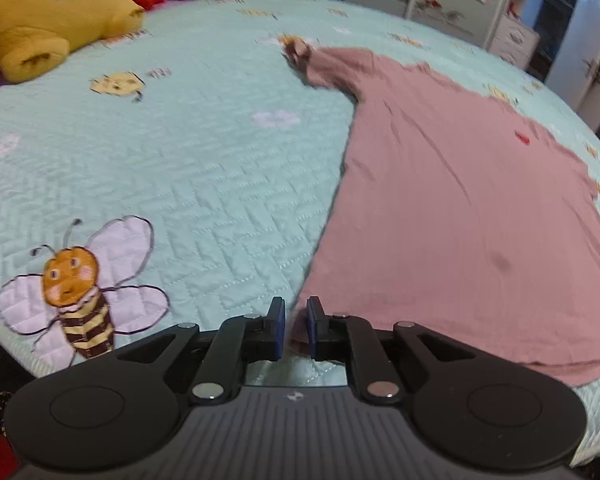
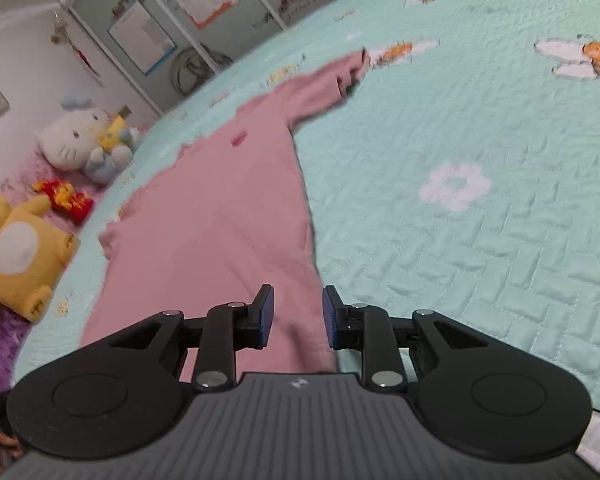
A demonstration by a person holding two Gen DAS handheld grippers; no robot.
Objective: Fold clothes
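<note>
We see the left gripper (image 1: 296, 326) and the right gripper (image 2: 298, 316) built alike: black linkage arms, silver pivot screws, blue pads on the fingers (image 2: 266, 314), round black side discs, ribbed grey body with small white logo.

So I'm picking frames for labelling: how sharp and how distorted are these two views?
Left wrist view: bed edge bows from fisheye; pink shirt collar and far sleeve smeared, left gripper crisp. Right wrist view: same bowing, shirt edges and the plush toys soft, right gripper sharp. Light is even, no glare.
</note>
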